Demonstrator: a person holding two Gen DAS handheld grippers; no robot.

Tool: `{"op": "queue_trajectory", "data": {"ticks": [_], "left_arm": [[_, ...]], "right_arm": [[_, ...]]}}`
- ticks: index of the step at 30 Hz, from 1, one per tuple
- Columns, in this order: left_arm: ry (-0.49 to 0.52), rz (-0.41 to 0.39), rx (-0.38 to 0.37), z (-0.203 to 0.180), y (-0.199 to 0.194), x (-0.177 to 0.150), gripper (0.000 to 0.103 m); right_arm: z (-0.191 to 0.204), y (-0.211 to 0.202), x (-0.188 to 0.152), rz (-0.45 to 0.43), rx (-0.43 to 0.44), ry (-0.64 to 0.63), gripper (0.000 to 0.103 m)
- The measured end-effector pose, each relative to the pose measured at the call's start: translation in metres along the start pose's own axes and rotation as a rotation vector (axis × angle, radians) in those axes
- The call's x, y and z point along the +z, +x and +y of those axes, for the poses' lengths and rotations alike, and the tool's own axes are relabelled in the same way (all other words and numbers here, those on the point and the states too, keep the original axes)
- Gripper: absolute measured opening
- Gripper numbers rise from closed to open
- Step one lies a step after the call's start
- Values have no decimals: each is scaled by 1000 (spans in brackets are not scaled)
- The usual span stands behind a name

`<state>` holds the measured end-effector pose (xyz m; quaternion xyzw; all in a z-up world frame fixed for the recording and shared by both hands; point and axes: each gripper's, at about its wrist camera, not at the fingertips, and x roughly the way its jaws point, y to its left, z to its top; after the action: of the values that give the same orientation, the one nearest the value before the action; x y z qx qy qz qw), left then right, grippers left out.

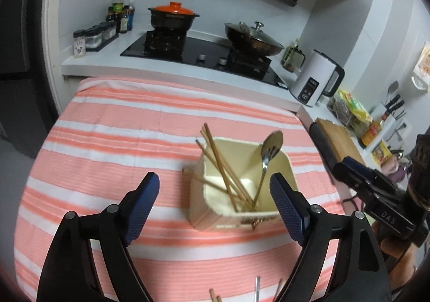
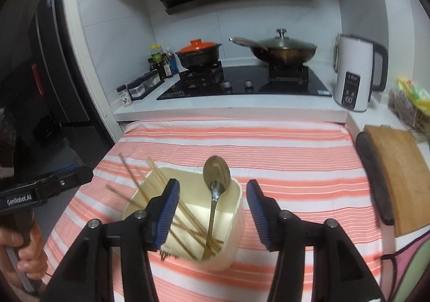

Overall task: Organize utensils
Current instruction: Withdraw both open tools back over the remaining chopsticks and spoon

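A cream square utensil holder (image 1: 215,221) (image 2: 236,234) stands on the pink striped cloth (image 1: 107,140). Several wooden chopsticks (image 1: 217,159) (image 2: 139,183) and a metal slotted spoon (image 1: 271,144) (image 2: 216,173) lean inside it. My left gripper (image 1: 215,178) is open and wide, hovering over the holder's near side with nothing between its pads. My right gripper (image 2: 212,185) is open too. The spoon shows in the gap between its fingers, clear of both pads. More chopstick ends (image 1: 215,298) and a metal handle (image 1: 257,288) lie on the cloth at the bottom edge of the left wrist view.
Behind the cloth is a hob with an orange-lidded clay pot (image 2: 200,53) and a lidded wok (image 2: 285,50). A white kettle (image 2: 354,73) stands at the right, a wooden cutting board (image 2: 395,173) beside the table, and spice jars (image 2: 142,86) at the left.
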<state>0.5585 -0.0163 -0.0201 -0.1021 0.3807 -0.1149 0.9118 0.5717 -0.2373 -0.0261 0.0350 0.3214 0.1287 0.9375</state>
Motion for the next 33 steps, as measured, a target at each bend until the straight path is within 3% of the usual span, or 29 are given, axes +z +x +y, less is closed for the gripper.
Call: {"op": "queue_trajectory", "data": {"ticks": [6, 11, 14, 18, 23, 33], "left_arm": [[42, 68, 31, 5, -25, -99, 92], [61, 139, 97, 4, -36, -195, 92], [55, 158, 109, 5, -49, -234, 92], [68, 166, 122, 6, -59, -261, 92], [46, 175, 136, 12, -66, -286, 92], [47, 142, 182, 24, -85, -304, 92]], "right_arm": [[19, -52, -71, -6, -19, -92, 57], [37, -79, -164, 43, -74, -151, 57], [45, -97, -217, 89, -88, -138, 57], [59, -115, -273, 153, -98, -112, 57], [85, -119, -308, 189, -47, -93, 57], [121, -95, -316, 210, -34, -62, 57]]}}
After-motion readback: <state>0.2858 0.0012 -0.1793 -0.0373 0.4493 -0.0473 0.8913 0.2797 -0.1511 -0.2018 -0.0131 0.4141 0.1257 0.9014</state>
